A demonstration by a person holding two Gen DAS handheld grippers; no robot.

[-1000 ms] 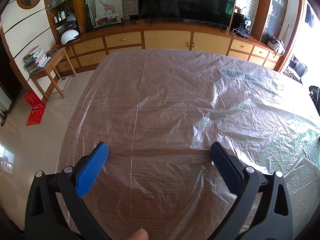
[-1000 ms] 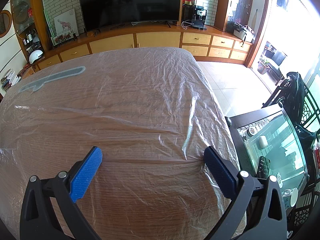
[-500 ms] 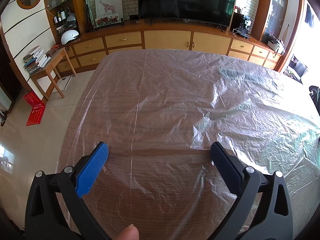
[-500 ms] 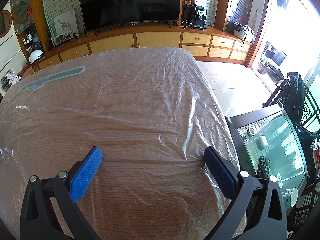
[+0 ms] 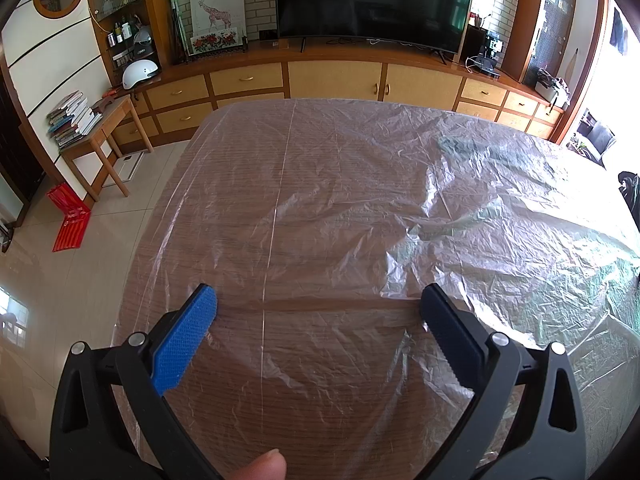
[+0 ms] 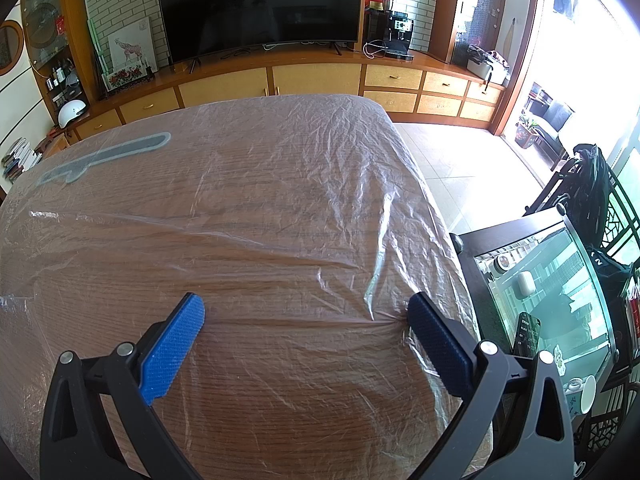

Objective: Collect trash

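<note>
Presently, stock of the scene as it bears on progress:

- Table (image 5: 224, 216): wood-grain top, covered edge to edge by a thin, wrinkled clear plastic sheet (image 5: 500, 248). The sheet appears to be the only candidate for trash; no loose wrappers, cups or scraps show on the surface in either wrist view.
- Plastic sheet, condition: lying spread out and draped over the far and side edges, creased but not gathered or bunched. A greyish elongated patch (image 6: 108, 156) shows at the far part, whether printed on the film or lying under it cannot be told.
- Left gripper (image 5: 318, 306): jaws spread wide, nothing between them, poised just above the sheet near the table's left side. A fingertip (image 5: 262, 466) of the person shows at the bottom edge of the left wrist view.
- Right gripper (image 6: 306, 316): jaws likewise spread wide and empty, low over the sheet near the right edge; the film puckers beside its right pad (image 6: 436, 344), though contact cannot be confirmed.
- Collection point: no bin or bag for trash is identifiable in either view.
- Surroundings, not in play: television (image 5: 372, 0), cabinets (image 5: 336, 80), glass tank (image 6: 548, 292) beside the table.

Assessment: task looks to be at its outset. Nothing grasped, nothing gathered; the whole sheet remains to be pinched, drawn together and carried off.
</note>
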